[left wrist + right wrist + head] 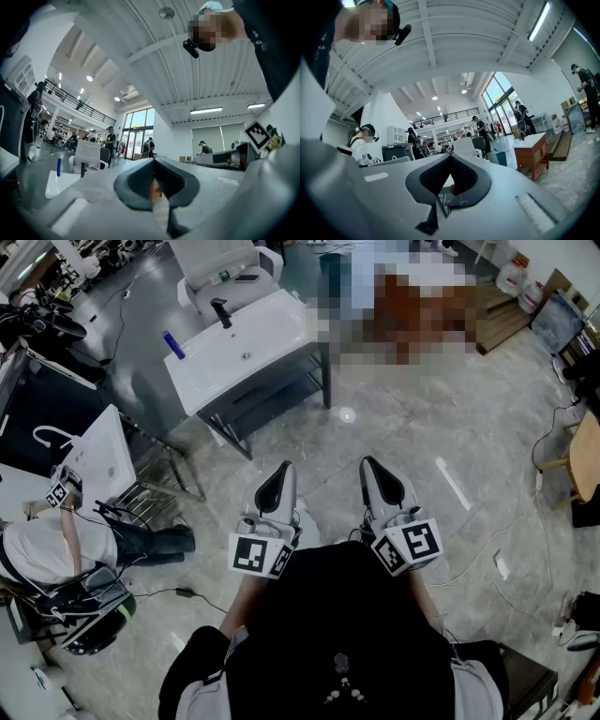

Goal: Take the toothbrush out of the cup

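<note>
- Grey marbled floor [412, 465] of an open hall lies below you.
- Slim blue toothbrush [173, 345] stands at the left edge of the white washbasin stand [272, 329].
- Your left gripper [283, 470] and right gripper [368, 465] both have their jaws closed and hold nothing.

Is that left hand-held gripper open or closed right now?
Shut. On the left hand-held gripper, seen in its own view, the two jaws meet at their tips with nothing gripped between them.

White left gripper [282, 471], right gripper [368, 465]; seemingly black top [328, 624]
</note>
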The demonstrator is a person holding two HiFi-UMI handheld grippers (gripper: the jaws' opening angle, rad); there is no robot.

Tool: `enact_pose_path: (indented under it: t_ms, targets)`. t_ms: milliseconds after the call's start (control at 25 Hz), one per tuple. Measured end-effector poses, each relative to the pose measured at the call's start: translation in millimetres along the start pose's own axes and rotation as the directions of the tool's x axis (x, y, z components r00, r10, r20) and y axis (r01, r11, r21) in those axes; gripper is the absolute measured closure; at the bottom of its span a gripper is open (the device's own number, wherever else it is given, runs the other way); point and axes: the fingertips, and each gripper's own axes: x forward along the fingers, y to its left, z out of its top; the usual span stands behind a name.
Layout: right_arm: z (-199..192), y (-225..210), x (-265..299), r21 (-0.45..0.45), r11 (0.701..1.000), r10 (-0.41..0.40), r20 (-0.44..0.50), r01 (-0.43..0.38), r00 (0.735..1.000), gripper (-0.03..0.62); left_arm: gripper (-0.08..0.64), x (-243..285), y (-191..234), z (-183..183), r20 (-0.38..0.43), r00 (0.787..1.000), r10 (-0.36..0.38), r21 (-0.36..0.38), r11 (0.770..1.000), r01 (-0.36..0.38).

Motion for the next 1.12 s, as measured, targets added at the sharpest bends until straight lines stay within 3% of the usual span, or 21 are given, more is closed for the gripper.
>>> enact_pose_path:
  t_ms: [280, 1120]
  targets:
    - [-1.9, 7.6, 5.2, -0.014, 1.0, 0.021, -0.015, -0.021, 1.0, 0.592, 0.558, -6.3, 7.6, -3.5, -0.004, 1.0, 0.027, -0.013, 1.0, -0.027]
    - [-12.8, -14.9, 0.7, 0.007, 1.0, -0.021, -0.044, 0.021, 0.999, 0.591, 0.558, 11.8, -1.4, -17.5, -0.011, 1.0, -0.003, -0.033, 0.999, 0.003]
